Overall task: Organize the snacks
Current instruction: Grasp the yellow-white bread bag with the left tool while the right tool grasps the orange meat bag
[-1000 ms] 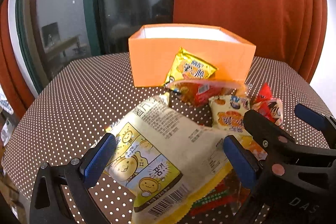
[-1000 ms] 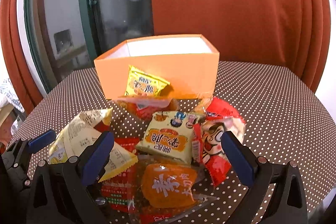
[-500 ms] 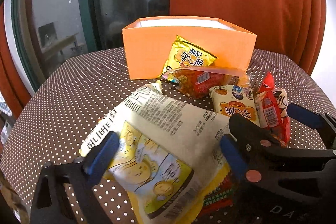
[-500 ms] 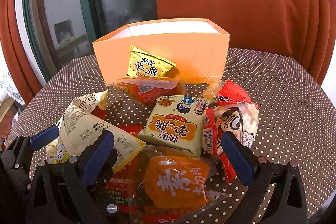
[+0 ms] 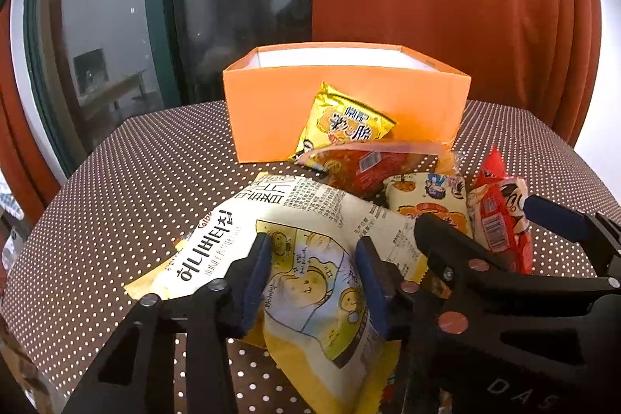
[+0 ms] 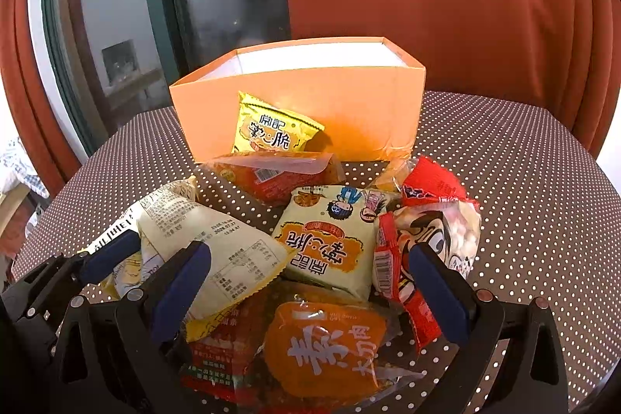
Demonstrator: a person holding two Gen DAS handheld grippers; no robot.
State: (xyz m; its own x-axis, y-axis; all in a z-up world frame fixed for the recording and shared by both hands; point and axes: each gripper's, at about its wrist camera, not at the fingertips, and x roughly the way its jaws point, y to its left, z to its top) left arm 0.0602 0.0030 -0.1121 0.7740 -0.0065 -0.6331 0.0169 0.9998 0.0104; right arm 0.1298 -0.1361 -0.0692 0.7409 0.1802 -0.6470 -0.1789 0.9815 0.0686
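Note:
My left gripper (image 5: pixel 312 282) is shut on a large cream chip bag with yellow cartoon faces (image 5: pixel 306 231), pinching its near end; the bag also shows in the right wrist view (image 6: pixel 205 239). My right gripper (image 6: pixel 310 282) is open, its fingers either side of an orange pouch (image 6: pixel 326 348) and a cream noodle pack (image 6: pixel 330 239). An open orange box (image 5: pixel 345 103) stands behind the pile, also in the right wrist view (image 6: pixel 302 96). A yellow packet (image 6: pixel 268 134) leans on its front wall.
More snacks lie on the brown dotted round table (image 6: pixel 524 181): a red-orange packet (image 6: pixel 271 173), a red cartoon-face bag (image 6: pixel 434 231). Orange curtains and a dark window stand behind. The table edge is near on both sides.
My left gripper has closed from wide open onto the near end of the big chip bag. The right gripper has stayed open and shifted only slightly over the pile.

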